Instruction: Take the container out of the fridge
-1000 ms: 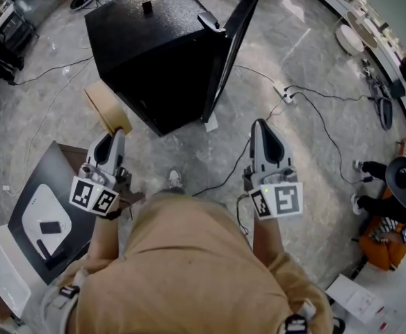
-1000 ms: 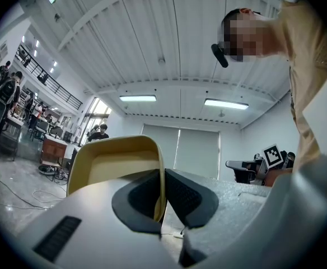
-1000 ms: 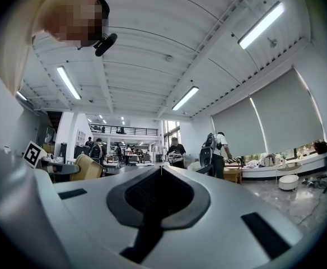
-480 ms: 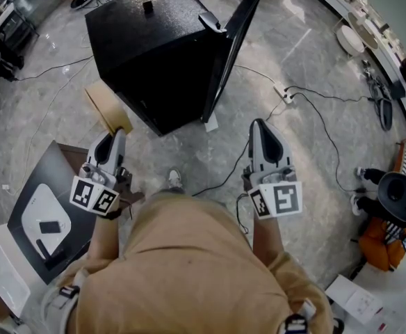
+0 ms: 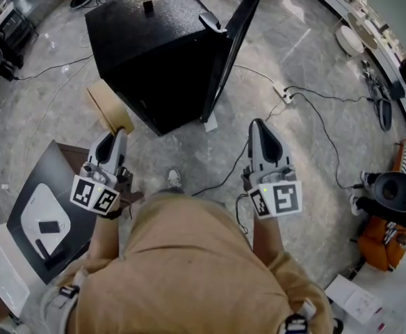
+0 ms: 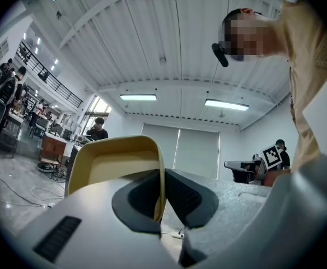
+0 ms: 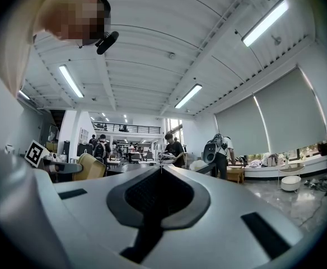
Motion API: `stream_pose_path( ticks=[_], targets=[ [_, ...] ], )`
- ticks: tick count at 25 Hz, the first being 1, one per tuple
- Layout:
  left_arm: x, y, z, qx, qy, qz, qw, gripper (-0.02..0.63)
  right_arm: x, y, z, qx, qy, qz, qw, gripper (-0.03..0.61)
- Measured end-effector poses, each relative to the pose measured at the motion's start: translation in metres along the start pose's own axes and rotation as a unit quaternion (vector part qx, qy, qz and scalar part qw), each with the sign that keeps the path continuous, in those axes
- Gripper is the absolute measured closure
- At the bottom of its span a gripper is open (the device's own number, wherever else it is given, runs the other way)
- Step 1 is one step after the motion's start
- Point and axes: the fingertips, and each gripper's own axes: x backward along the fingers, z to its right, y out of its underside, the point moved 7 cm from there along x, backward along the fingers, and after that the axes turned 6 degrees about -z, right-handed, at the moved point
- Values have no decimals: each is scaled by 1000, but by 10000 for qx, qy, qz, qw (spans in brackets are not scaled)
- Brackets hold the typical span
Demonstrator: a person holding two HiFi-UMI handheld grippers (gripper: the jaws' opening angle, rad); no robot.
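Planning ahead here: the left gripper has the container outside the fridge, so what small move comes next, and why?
Probably swing the right gripper to the open fridge door and push it shut: the left gripper is clamped on the yellow container, already outside, and the right is shut and empty.

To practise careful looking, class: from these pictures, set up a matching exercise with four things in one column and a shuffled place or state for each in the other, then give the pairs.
1 pale yellow plastic container
2 door of the black box-shaped fridge
3 right gripper
4 white power strip

A lying on the grey floor
B jaws together, nothing between them
C standing open
D wall clamped by the left gripper

Pairs: 1-D, 2-C, 3-B, 4-A
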Motion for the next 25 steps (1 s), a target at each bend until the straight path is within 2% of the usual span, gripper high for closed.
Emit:
stream_pose_path(
  ticks=[25],
  targets=[
    [0, 1, -4, 10, -69, 61, 10000, 593, -6, 2, 0, 3, -34, -52, 10000, 578]
  ],
)
